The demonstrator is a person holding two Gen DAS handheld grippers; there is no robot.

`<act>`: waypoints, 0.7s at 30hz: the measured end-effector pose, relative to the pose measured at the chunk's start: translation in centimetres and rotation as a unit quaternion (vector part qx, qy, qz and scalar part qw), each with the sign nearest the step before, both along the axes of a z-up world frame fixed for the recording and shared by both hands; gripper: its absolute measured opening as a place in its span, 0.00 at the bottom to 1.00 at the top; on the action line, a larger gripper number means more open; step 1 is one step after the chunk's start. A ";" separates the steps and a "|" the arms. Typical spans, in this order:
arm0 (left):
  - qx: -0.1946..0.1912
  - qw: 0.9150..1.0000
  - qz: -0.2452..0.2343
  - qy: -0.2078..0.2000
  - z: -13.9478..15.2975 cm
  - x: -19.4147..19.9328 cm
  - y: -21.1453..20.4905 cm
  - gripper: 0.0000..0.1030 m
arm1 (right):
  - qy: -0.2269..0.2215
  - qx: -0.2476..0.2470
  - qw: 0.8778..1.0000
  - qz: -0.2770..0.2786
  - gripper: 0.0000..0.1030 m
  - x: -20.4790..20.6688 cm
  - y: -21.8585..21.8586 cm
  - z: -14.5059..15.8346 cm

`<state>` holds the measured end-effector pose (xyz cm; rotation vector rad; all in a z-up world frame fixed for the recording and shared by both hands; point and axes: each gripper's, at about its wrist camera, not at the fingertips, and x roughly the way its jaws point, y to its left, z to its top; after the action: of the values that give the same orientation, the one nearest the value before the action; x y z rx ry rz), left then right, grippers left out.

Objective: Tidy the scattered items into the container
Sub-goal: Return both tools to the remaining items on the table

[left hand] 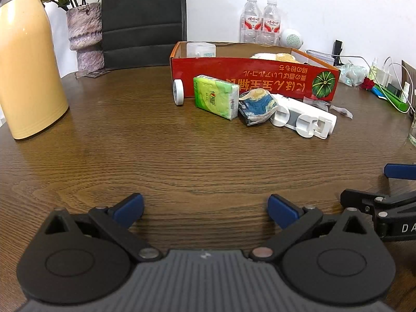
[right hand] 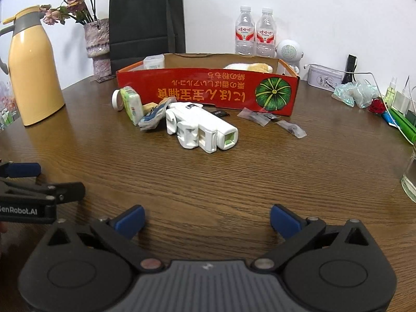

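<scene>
A red cardboard box (left hand: 254, 78) (right hand: 208, 88) stands on the wooden table, holding a white tub (right hand: 154, 62) and a yellowish plush (right hand: 249, 67). In front of it lie a white tape roll (left hand: 178, 92) (right hand: 117, 99), a green tissue pack (left hand: 216, 96) (right hand: 132, 104), a blue-wrapped packet (left hand: 256, 106) (right hand: 153, 115) and a white plastic device (left hand: 303, 115) (right hand: 201, 130). Small clear sachets (right hand: 270, 119) lie to its right. My left gripper (left hand: 205, 209) is open and empty, well short of the items. My right gripper (right hand: 207, 221) is open and empty beside it.
A yellow thermos (left hand: 28, 72) (right hand: 32, 70) stands at the left, with a vase of dried flowers (right hand: 97, 44) and a black bag (right hand: 145, 23) behind. Two water bottles (right hand: 254, 32), a white speaker (right hand: 288, 49), a tin, cables and a glass (right hand: 410, 176) crowd the right side.
</scene>
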<state>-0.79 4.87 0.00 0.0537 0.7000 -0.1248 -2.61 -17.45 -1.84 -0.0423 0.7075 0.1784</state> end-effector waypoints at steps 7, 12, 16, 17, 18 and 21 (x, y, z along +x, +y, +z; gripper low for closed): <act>-0.021 1.000 0.005 -0.012 0.3 0.0 0.4 1.00 | 0.000 0.004 1.000 0.000 1.00 0.0 -0.1 0.1; -0.143 0.989 -0.002 -0.033 5.3 5.0 1.6 1.00 | 0.000 0.005 1.000 0.000 1.00 0.0 -0.1 0.1; -0.074 0.995 0.028 -0.060 7.0 12.1 -1.0 1.00 | -0.001 0.008 1.000 0.000 1.00 0.0 -0.1 0.1; -0.056 0.996 0.036 -0.055 6.6 13.7 -1.6 1.00 | -0.001 0.011 1.000 0.000 1.00 0.0 -0.2 0.1; -0.045 0.997 0.039 -0.046 5.9 14.7 -2.0 0.97 | -0.002 0.014 1.000 0.000 1.00 0.0 -0.3 0.1; -0.070 0.997 0.017 -0.010 3.9 15.6 -1.5 0.69 | -0.002 0.020 1.000 0.000 1.00 -0.1 -0.5 0.1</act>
<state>14.81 3.34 3.88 -0.0905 0.6699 -0.1403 -2.67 -17.90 -1.69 -0.0047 0.6991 0.1931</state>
